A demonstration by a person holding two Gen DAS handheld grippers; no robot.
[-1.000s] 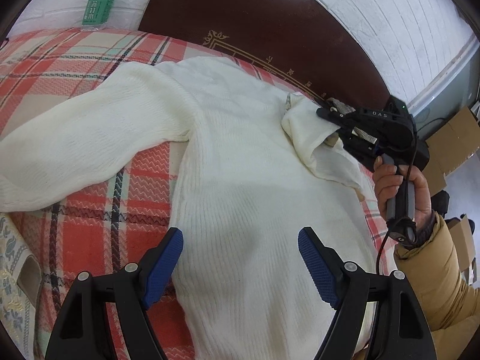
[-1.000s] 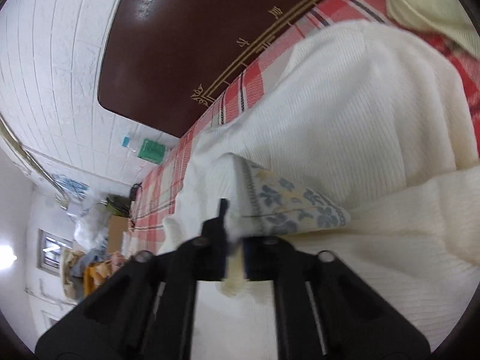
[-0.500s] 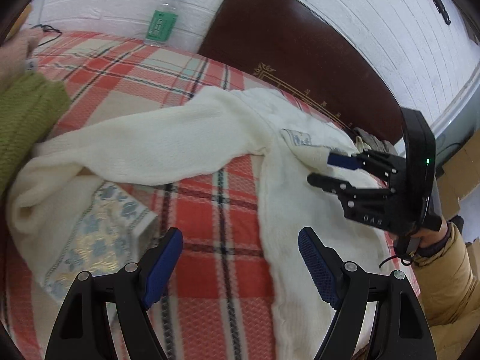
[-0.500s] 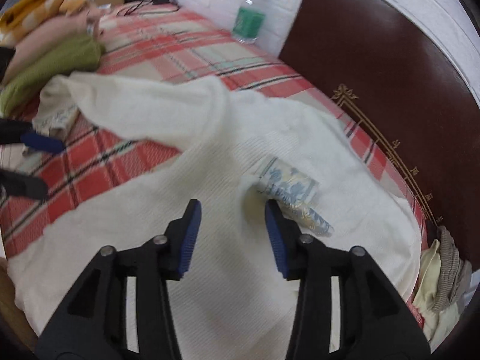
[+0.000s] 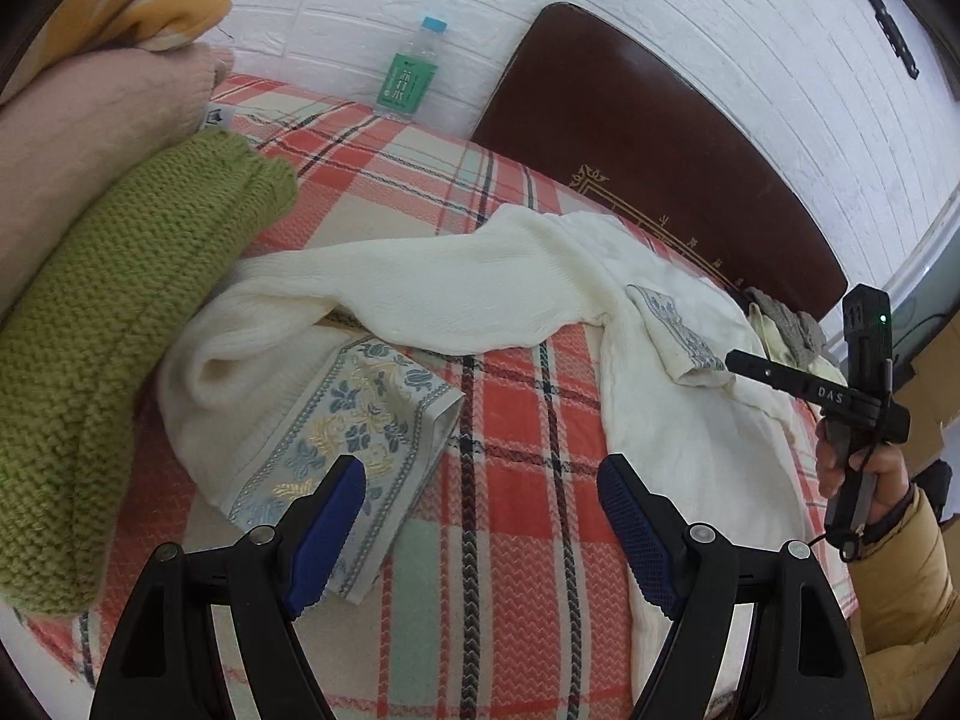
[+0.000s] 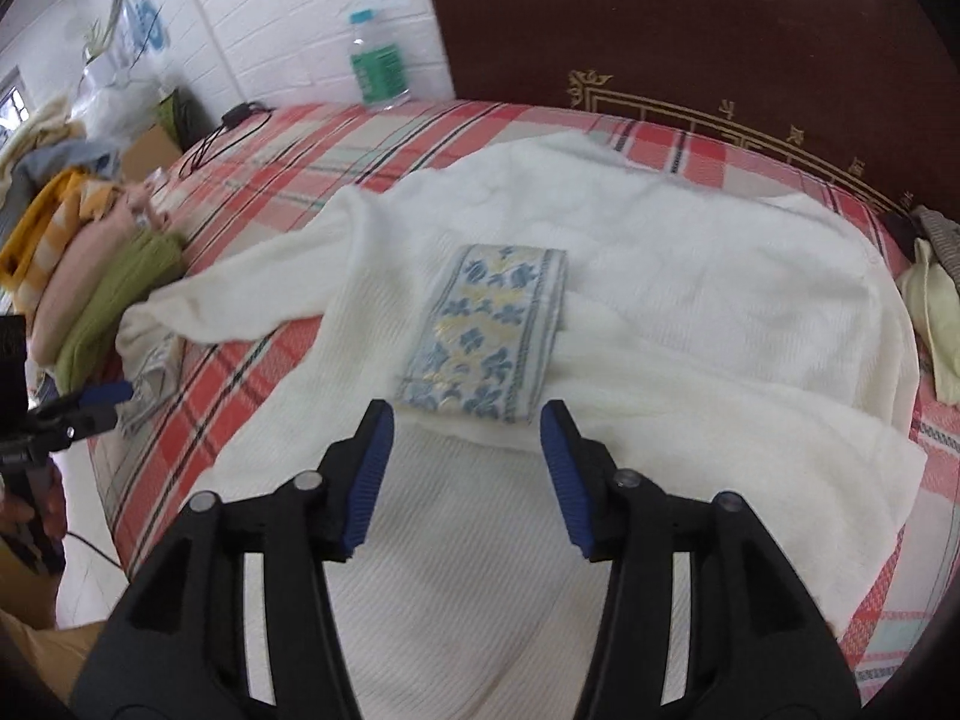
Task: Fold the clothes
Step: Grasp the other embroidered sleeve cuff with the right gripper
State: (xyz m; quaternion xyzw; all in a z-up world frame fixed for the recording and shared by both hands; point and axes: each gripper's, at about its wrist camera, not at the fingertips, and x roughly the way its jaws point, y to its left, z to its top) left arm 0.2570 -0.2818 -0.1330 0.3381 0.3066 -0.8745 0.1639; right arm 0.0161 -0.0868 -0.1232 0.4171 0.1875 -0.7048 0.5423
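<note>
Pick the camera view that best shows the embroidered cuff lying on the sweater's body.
The right wrist view: the embroidered cuff lies flat on the white sweater, whole and central. The left wrist view shows that cuff small, creased and off to the side.

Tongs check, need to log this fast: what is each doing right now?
Left tongs: open, holding nothing.
Right tongs: opening, nothing between them; the embroidered cuff lies free ahead.

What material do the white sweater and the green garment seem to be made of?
White sweater: probably a fine cotton or acrylic knit, matte, with thin ribs; its cuff carries a woven blue floral band. Green garment: chunky yarn, maybe wool, showing large bumpy stitches.
</note>
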